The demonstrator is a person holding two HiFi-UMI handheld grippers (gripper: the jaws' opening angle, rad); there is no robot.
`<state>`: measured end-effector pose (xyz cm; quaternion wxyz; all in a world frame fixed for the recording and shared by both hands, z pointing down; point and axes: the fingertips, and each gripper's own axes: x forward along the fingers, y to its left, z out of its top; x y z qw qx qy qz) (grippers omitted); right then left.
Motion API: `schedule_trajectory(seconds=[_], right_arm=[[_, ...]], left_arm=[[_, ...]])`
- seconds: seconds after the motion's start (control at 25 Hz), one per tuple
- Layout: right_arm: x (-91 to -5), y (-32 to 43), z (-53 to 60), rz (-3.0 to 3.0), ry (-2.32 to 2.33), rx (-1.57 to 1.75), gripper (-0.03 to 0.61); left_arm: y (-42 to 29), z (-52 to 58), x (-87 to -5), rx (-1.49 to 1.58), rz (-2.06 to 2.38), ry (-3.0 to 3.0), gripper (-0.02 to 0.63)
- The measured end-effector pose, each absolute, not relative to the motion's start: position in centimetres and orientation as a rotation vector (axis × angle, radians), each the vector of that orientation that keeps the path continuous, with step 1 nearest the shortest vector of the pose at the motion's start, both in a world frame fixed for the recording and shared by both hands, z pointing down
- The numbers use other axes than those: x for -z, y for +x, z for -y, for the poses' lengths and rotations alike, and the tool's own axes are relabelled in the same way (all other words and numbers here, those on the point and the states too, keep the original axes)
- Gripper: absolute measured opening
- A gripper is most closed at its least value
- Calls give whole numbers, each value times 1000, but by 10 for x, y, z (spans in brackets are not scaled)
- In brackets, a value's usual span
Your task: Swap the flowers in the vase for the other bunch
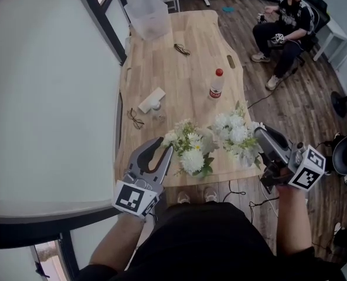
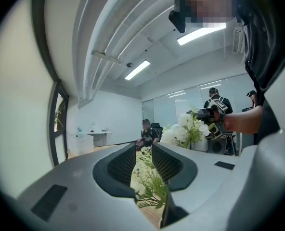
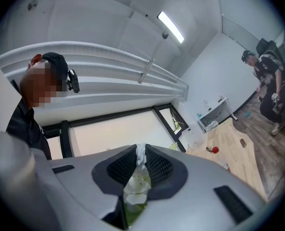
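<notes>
Head view: what is seen there that is missed by the gripper views?

Both bunches are seen at once, over the near end of the wooden table (image 1: pixel 185 69). The left bunch (image 1: pixel 191 151) is just right of the left gripper (image 1: pixel 162 148). The right bunch (image 1: pixel 235 130) is stood in the small vase (image 1: pixel 247 158) at the near right edge, by the right gripper (image 1: pixel 261 134).

And what is shown only up close?

The jaws. In the left gripper view the dark ribbed pads are closed almost together on thin green leafy stems of the left bunch. In the right gripper view the pads are clamped on a soft white and green bit of the right bunch.

How are the flowers shaped?

Round, fluffy white heads are seen, with green leaves under them.

What else could hold something?

A clear bottle (image 1: pixel 217 85) with a red cap is stood farther off. A clear plastic bin (image 1: pixel 148 17) is set at the far end. What is inside them cannot be told.
</notes>
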<state>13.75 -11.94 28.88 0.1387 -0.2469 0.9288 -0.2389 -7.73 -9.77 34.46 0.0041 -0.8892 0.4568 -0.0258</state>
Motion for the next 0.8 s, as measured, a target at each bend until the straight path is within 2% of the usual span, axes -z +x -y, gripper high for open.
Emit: schedule_trajectory(seconds=[0.32,0.8], right_arm=[[-289,140,134,-2700,-800,624,71],[-296,140,134,-2698,-822,631,69]], left_arm=[[-120,121,-343,73,-1610,-2725,86],[-131,117,-348,73,-1653,-2716,84]])
